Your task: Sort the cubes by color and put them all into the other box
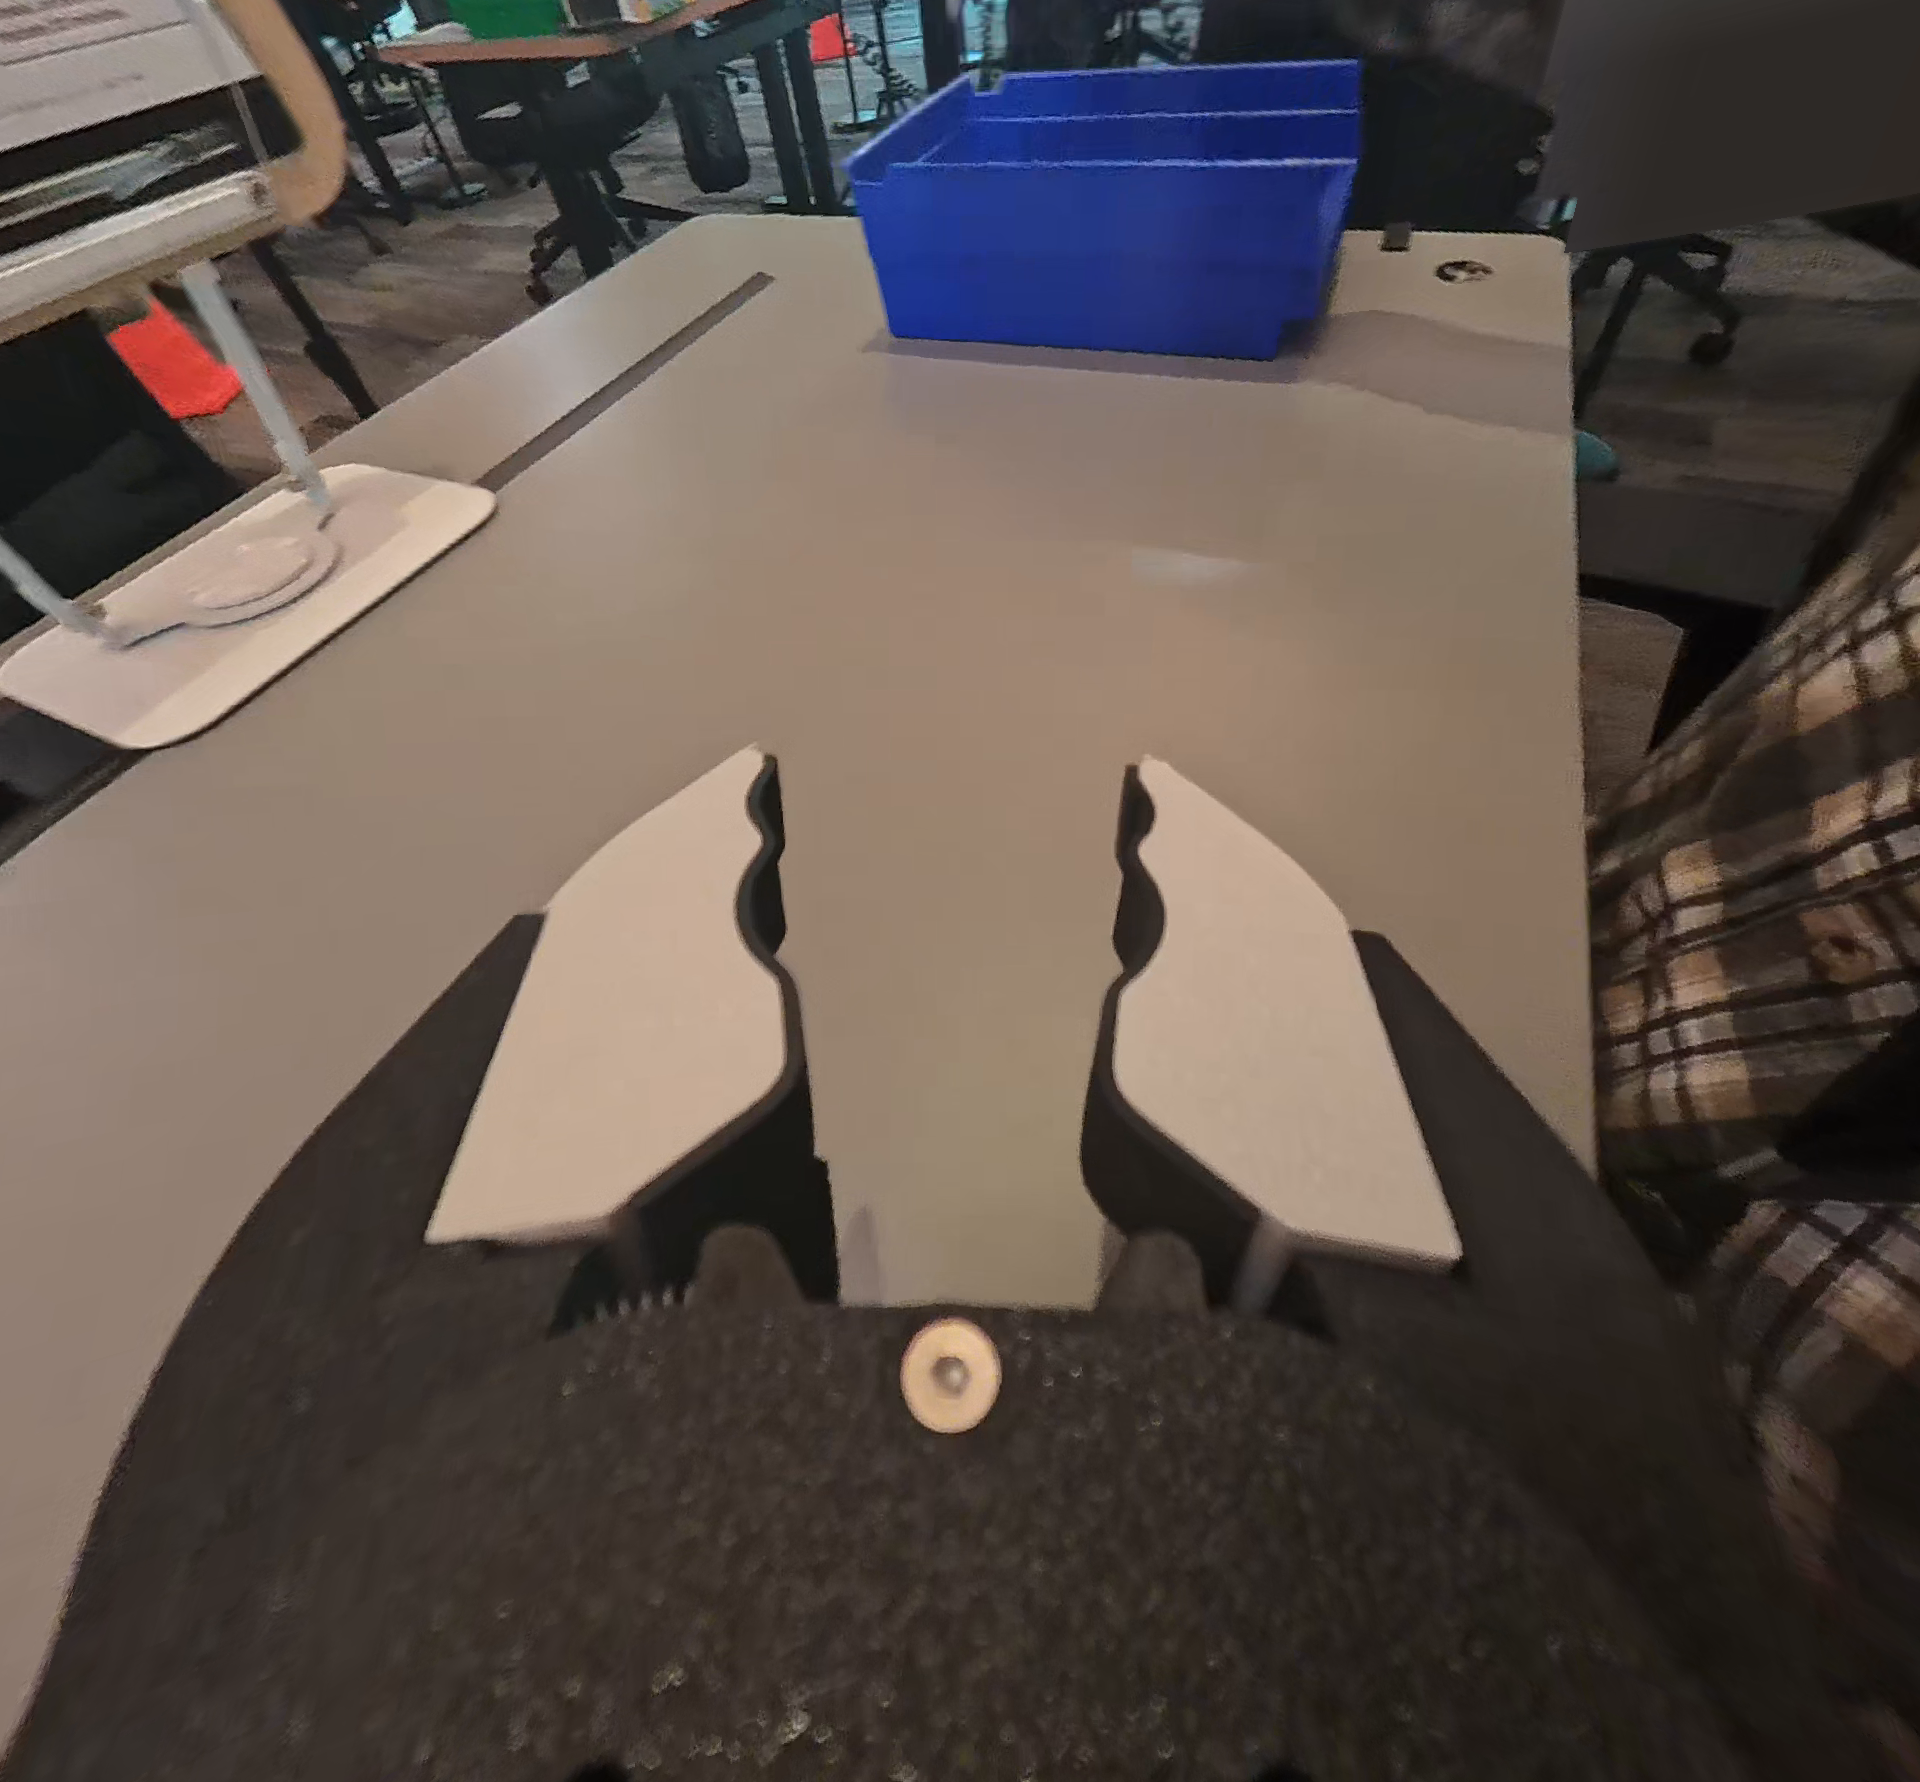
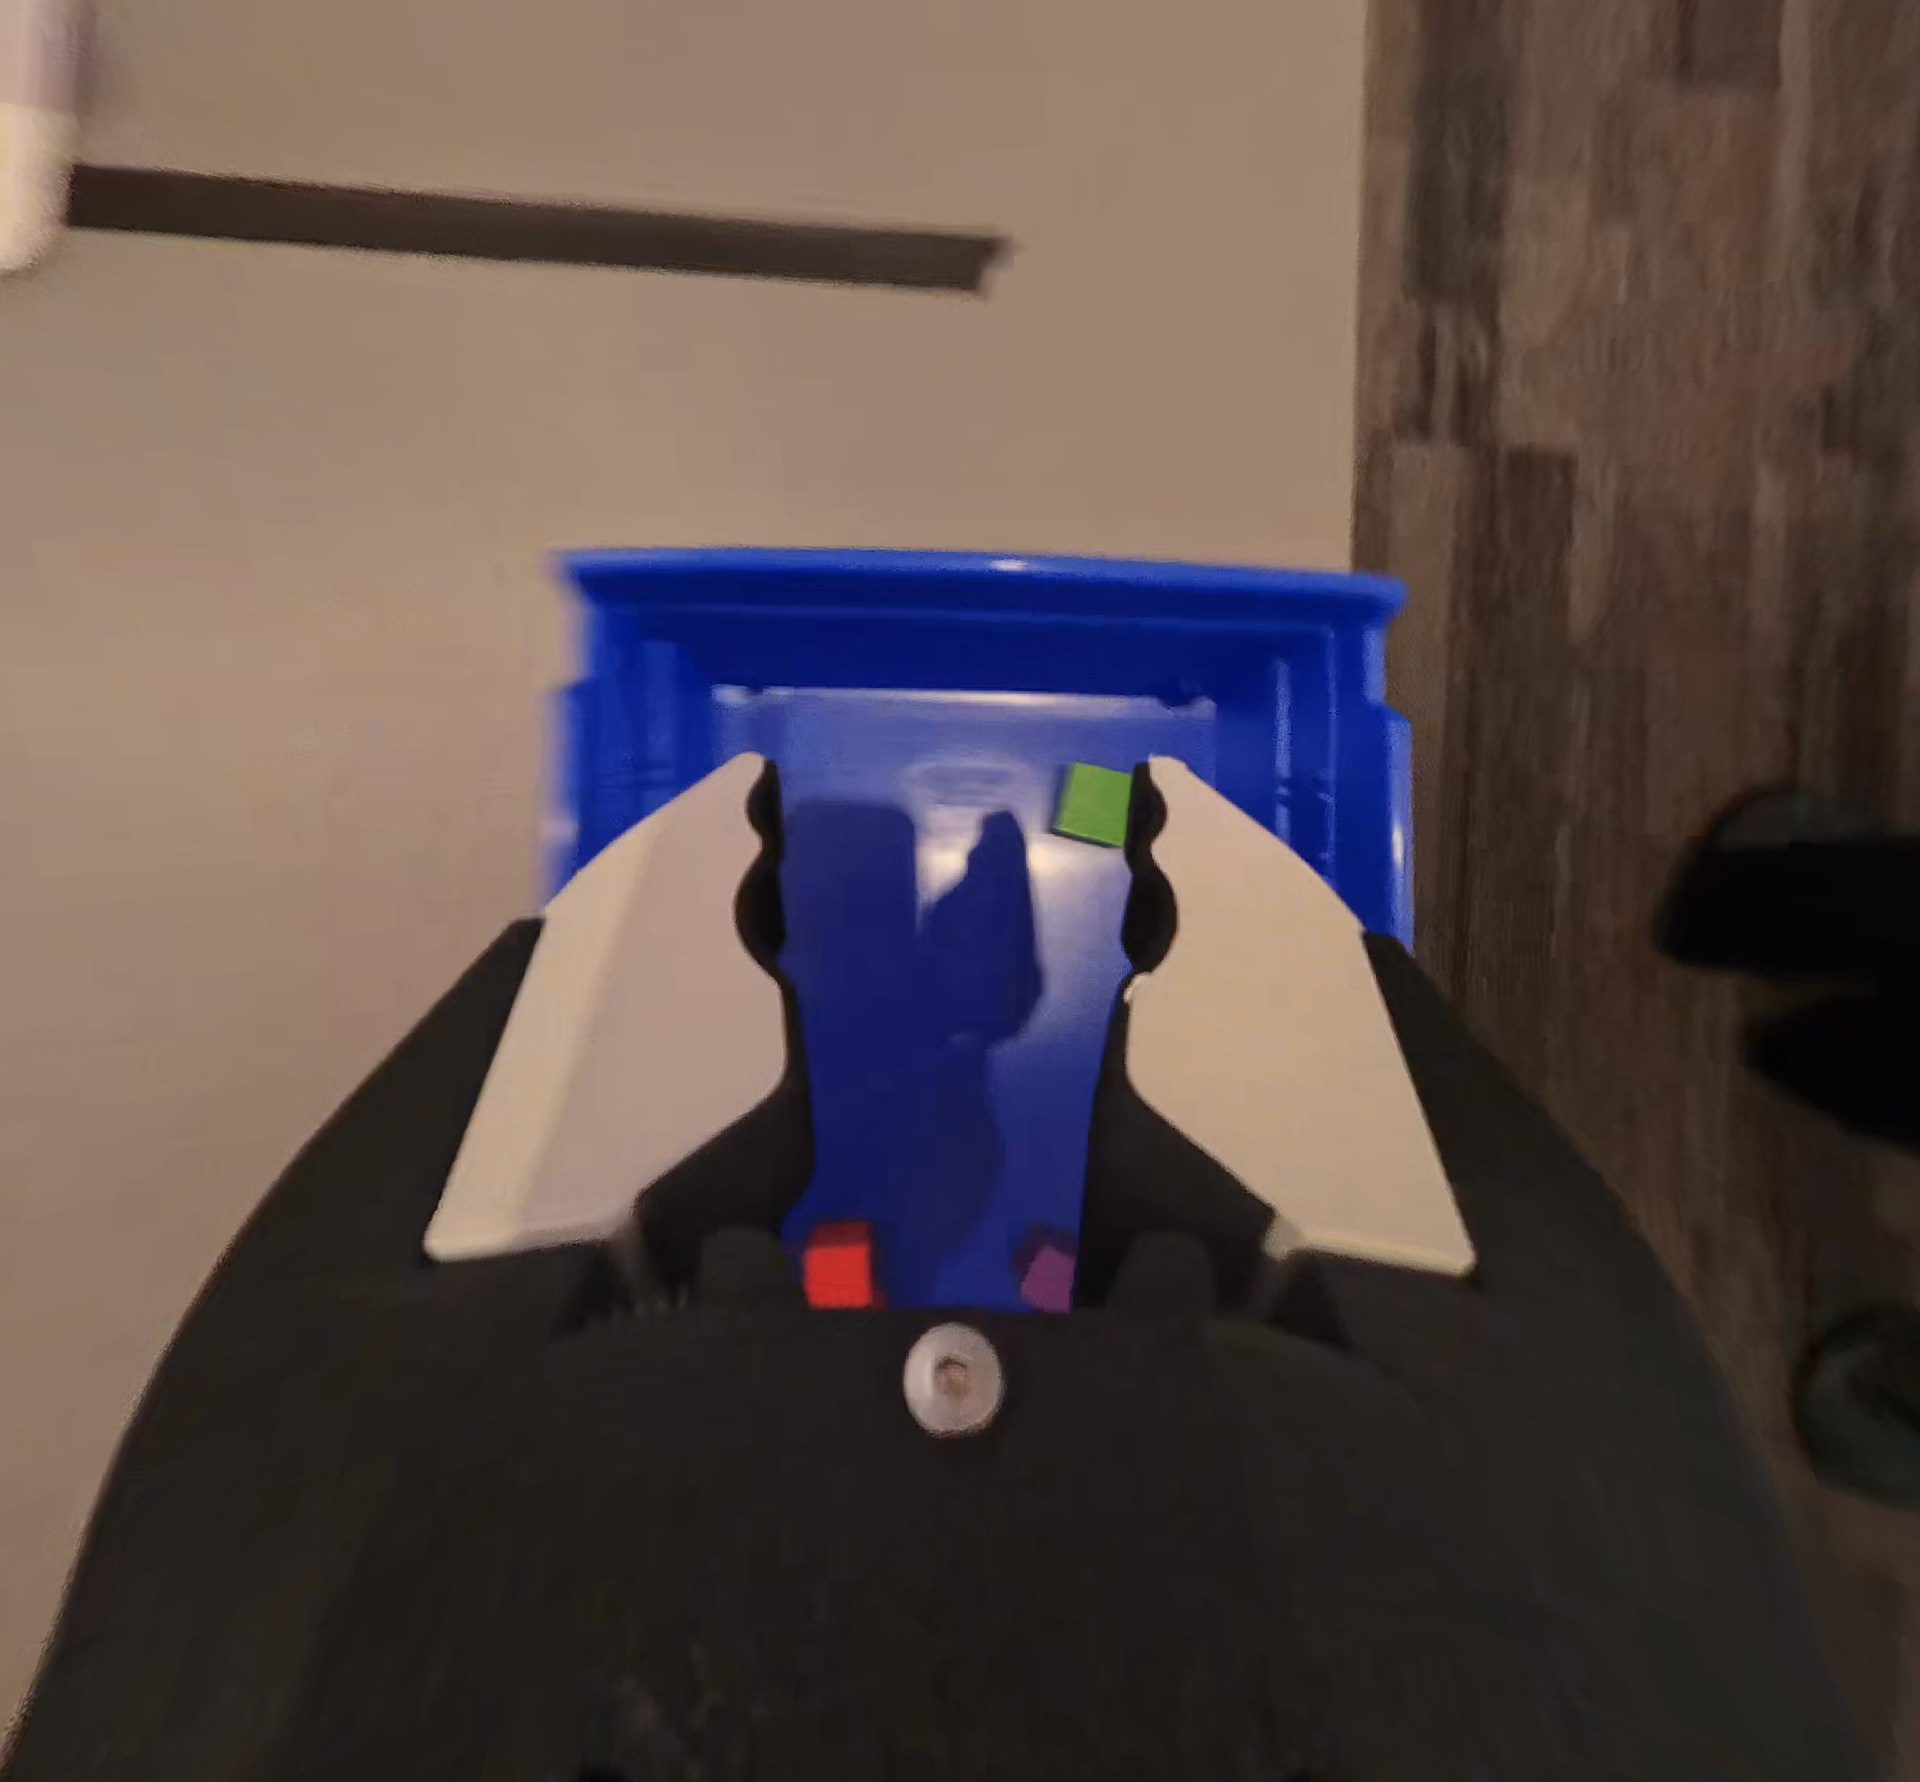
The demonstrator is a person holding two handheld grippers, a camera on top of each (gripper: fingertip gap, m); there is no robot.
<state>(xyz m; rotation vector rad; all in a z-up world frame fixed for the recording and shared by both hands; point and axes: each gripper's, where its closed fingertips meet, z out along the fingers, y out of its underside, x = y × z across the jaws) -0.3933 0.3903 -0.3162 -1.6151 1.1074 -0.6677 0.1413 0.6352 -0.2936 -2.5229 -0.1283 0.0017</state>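
below the right tool (image 2: 951, 776), spread wide and empty, a blue bin (image 2: 977, 589) holds green cube (image 2: 1091, 802), red cube (image 2: 840, 1265), purple cube (image 2: 1047, 1273); left tool (image 1: 951, 766) also wide, empty.

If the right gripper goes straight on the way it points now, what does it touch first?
Probably the bare floor of the blue box. The right gripper points down into it, open and empty. The green cube sits beside the right finger, so it may be brushed; depth is unclear.

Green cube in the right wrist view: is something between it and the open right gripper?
Nothing visible is. The right gripper is open above the blue plastic box, and the small green cube lies on the box floor beside the inner edge of one finger; no other cube covers it.
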